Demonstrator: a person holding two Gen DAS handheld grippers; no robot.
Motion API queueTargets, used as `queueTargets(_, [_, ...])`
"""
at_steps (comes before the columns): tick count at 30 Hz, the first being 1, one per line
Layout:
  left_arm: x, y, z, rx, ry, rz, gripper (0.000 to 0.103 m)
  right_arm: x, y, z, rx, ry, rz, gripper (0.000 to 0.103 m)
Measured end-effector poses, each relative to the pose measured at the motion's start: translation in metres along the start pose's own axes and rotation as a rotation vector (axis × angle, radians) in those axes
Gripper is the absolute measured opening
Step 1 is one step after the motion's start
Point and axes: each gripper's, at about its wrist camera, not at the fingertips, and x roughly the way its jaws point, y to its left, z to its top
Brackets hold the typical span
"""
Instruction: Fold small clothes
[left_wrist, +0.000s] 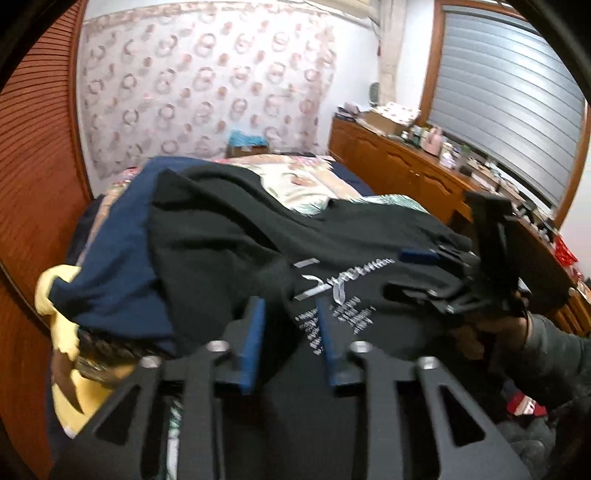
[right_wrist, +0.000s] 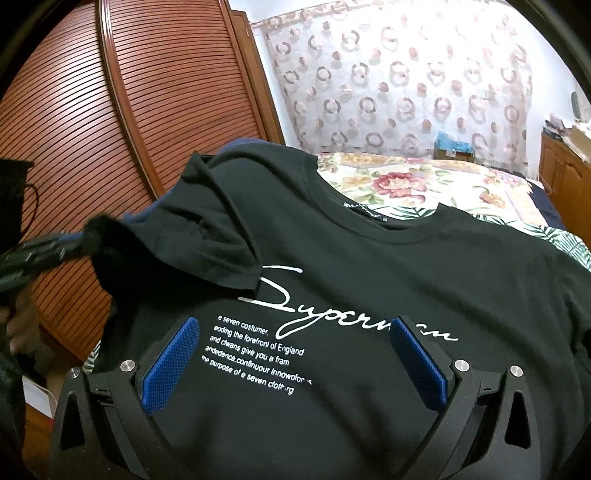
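A black T-shirt (left_wrist: 221, 229) with white script print lies chest-up on the bed, its collar (right_wrist: 373, 218) toward the far side. My left gripper (left_wrist: 288, 306) has black cloth filling the space between its blue pads. In the right wrist view the left gripper (right_wrist: 83, 240) shows blurred at the left, holding the shirt's sleeve edge raised off the bed, with the sleeve (right_wrist: 207, 229) folded in over the chest. My right gripper (right_wrist: 295, 323) stands wide open just above the printed text, nothing between its pads. In the left wrist view the right gripper (left_wrist: 402, 275) sits over the shirt's right side.
A navy garment (left_wrist: 110, 258) and a yellow one (left_wrist: 59, 321) lie under and left of the shirt. The floral bedspread (right_wrist: 406, 181) stretches beyond the collar. A slatted wooden wardrobe (right_wrist: 110, 110) stands close on the left; a cluttered wooden cabinet (left_wrist: 406, 162) runs along the right.
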Motion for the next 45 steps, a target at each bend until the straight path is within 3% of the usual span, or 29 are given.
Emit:
queueTargets(3, [0.001, -0.006, -0.004, 0.004, 0.006, 0.013, 0.055, 0.000, 0.000, 0.001, -0.003, 0.001, 0.002, 0.103])
queueTargets(5, [-0.001, -0.007, -0.005, 0.005, -0.006, 0.047, 0.072, -0.001, 0.000, 0.001, -0.004, 0.001, 0.000, 0.103])
queueTargets(7, [-0.005, -0.003, -0.004, -0.017, -0.027, 0.053, 0.081, -0.003, -0.001, 0.000, -0.002, -0.001, -0.001, 0.103])
queueTargets(16, [0.003, 0.018, -0.011, -0.076, -0.014, 0.181, 0.081, -0.006, -0.003, 0.000, 0.003, -0.006, 0.000, 0.103])
queueTargets(19, [0.008, 0.021, -0.016, -0.084, -0.009, 0.215, 0.081, -0.001, -0.001, 0.004, -0.009, 0.006, 0.027, 0.098])
queueTargets(20, [0.010, 0.023, -0.018, -0.088, -0.008, 0.231, 0.081, 0.002, 0.000, 0.007, -0.019, 0.007, 0.048, 0.094])
queueTargets(23, [0.014, 0.030, -0.023, -0.104, -0.007, 0.248, 0.081, 0.017, 0.005, 0.016, -0.039, 0.033, 0.121, 0.063])
queueTargets(24, [0.015, 0.032, -0.023, -0.109, -0.005, 0.250, 0.081, 0.025, 0.007, 0.020, -0.049, 0.047, 0.136, 0.057])
queueTargets(29, [0.025, 0.042, -0.032, -0.141, 0.010, 0.275, 0.081, 0.069, 0.011, 0.034, -0.075, 0.136, 0.209, 0.054])
queueTargets(34, [0.036, 0.050, -0.042, -0.158, 0.032, 0.286, 0.081, 0.102, 0.013, 0.041, -0.077, 0.194, 0.213, 0.036])
queueTargets(38, [0.037, 0.050, -0.046, -0.159, 0.035, 0.296, 0.081, 0.105, 0.010, 0.045, -0.087, 0.199, 0.224, 0.008])
queueTargets(45, [0.033, 0.043, -0.042, -0.144, -0.002, 0.306, 0.081, 0.073, -0.005, 0.062, -0.089, 0.094, 0.157, 0.003])
